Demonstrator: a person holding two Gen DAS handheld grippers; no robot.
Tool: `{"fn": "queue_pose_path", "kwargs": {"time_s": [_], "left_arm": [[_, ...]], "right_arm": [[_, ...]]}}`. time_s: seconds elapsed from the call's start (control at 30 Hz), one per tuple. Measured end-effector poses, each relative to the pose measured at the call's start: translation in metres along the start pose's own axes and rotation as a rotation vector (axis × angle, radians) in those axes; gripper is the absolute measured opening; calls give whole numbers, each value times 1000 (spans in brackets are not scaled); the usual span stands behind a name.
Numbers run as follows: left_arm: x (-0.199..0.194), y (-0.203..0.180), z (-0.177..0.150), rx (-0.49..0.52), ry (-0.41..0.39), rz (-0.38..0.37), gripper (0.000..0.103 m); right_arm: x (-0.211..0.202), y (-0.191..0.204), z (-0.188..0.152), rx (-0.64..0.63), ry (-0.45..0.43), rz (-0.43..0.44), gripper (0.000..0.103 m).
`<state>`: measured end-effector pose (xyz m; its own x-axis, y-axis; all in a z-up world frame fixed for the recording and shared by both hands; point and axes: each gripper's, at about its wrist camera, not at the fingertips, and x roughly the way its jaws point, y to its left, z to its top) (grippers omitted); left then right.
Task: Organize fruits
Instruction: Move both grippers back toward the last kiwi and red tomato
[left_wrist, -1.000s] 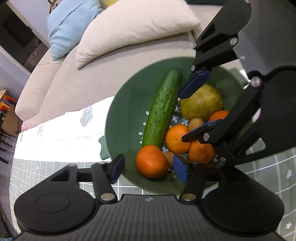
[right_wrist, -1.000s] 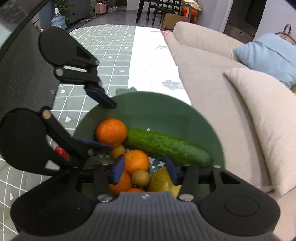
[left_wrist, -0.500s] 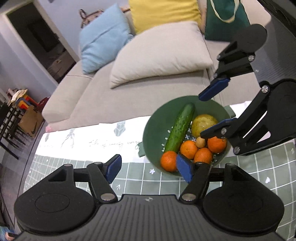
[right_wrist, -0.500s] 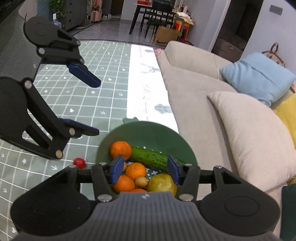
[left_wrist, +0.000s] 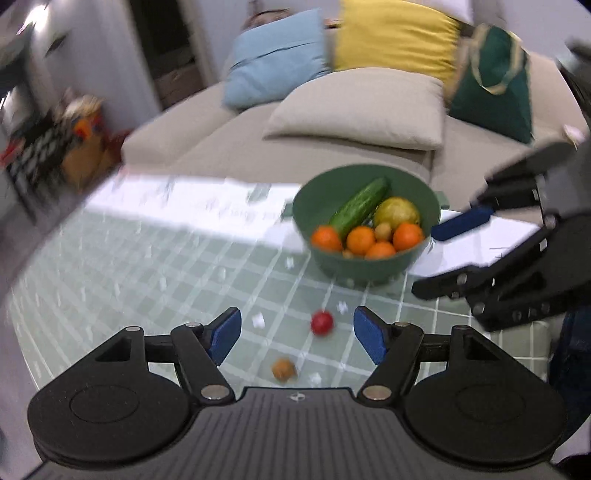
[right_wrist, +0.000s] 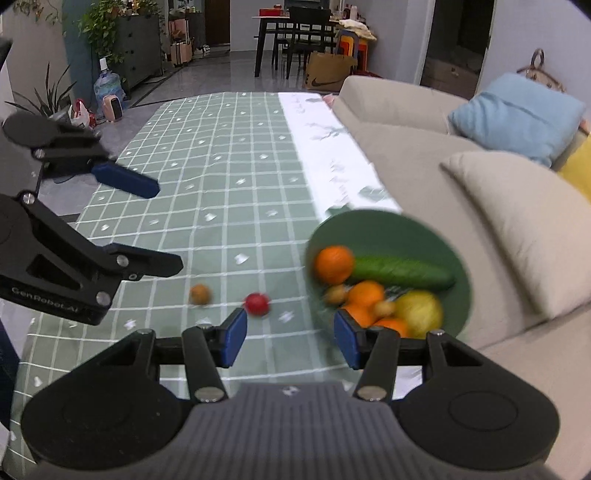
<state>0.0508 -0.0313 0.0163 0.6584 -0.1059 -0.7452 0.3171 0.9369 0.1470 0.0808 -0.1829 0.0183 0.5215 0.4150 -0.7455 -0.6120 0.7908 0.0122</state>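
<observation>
A green bowl (left_wrist: 362, 267) (right_wrist: 369, 218) stands on the checked tablecloth near the sofa. It holds a cucumber (left_wrist: 360, 206) (right_wrist: 402, 273), a yellow pear (left_wrist: 397, 212) (right_wrist: 419, 312), several oranges (left_wrist: 361, 240) (right_wrist: 332, 264) and small brown fruits. A small red fruit (left_wrist: 322, 322) (right_wrist: 256, 304) and a small brown fruit (left_wrist: 283, 369) (right_wrist: 200, 294) lie loose on the cloth in front of the bowl. My left gripper (left_wrist: 295, 325) (right_wrist: 168, 229) hovers above the loose fruits. Its jaws are opening with nothing between them. My right gripper (right_wrist: 290, 332) (left_wrist: 436, 254) is open and empty beside the bowl.
A beige sofa (right_wrist: 424, 173) runs along the table's far edge with beige (left_wrist: 354, 107), blue (left_wrist: 273, 70) and yellow (left_wrist: 395, 40) cushions and a dark green bag (left_wrist: 491, 81). The checked tablecloth (right_wrist: 229, 166) stretches away to the left of the bowl. A dining table with chairs (right_wrist: 295, 33) stands far back.
Both grippers have pulled back and up from over the bowl, which now looks smaller and farther. The loose red and brown fruits have come into view. The left jaws stand wider.
</observation>
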Motion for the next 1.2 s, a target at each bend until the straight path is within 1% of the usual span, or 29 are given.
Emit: {"fn": "queue_pose_path", "kwargs": {"time_s": [0.07,0.2,0.27,0.37,0.47,0.7,1.03,1.2], "left_arm": [[-2,4,-18,-82,3,-17,82],[-5,10,-41,-206,7,-29,82],[-4,15,-49,-250,15,-44,82],[3,15,-54,-246,35,-35,82],[11,16,-62,-260,51,-46,82],[24,23,-72,-279,81,-48,82],[47,33,-75,-299,108,-65,82],[64,44,-72,-338,122,-70,82]], "right_arm": [[6,12,-12,23,10,15,49],[16,29,-32,65,30,21,49],[22,35,-38,88,36,28,49],[30,40,-42,122,40,26,49],[36,42,-44,146,46,27,49],[49,41,-43,154,65,36,49],[75,32,-40,175,90,28,49],[92,27,-41,193,104,29,49]]}}
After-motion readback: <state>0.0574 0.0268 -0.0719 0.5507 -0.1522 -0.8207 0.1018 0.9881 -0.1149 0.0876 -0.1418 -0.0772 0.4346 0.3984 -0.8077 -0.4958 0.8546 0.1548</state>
